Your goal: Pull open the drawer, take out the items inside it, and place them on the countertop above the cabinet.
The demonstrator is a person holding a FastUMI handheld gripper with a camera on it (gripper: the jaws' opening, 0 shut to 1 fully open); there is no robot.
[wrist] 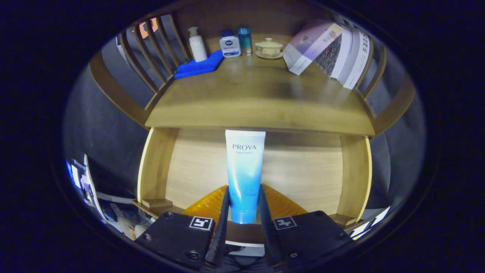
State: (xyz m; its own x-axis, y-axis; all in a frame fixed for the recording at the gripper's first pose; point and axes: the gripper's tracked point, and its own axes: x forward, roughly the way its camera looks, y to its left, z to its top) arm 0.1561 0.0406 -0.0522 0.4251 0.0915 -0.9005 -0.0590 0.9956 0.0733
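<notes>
1. Where the two fingers of the gripper (244,212) reach forward, they are closed onto a white-to-blue tube (244,174), one finger pressing each side of its lower end; the tube stands upright between them, cap end down.
2. Just beneath and behind the fingers, the open drawer (159,170) shows its pale wooden floor and two side walls; the held tube is above this floor, its upper end reaching to the front edge of the countertop.
3. Beyond the drawer, the countertop (257,102) spreads out as a bare brown wooden surface, with slatted wooden rails rising on both sides.
4. Toward the far left of the countertop, a folded blue cloth (200,65) lies beside the left rail, with a white pump bottle (197,44) standing just behind it.
5. Along the back edge stand a small white bottle with a blue cap (230,44), a blue cylindrical container (244,40) just beside it, and a lidded cup on a saucer (269,48).
6. At the far right, several books (327,49) lean against the right rail.
</notes>
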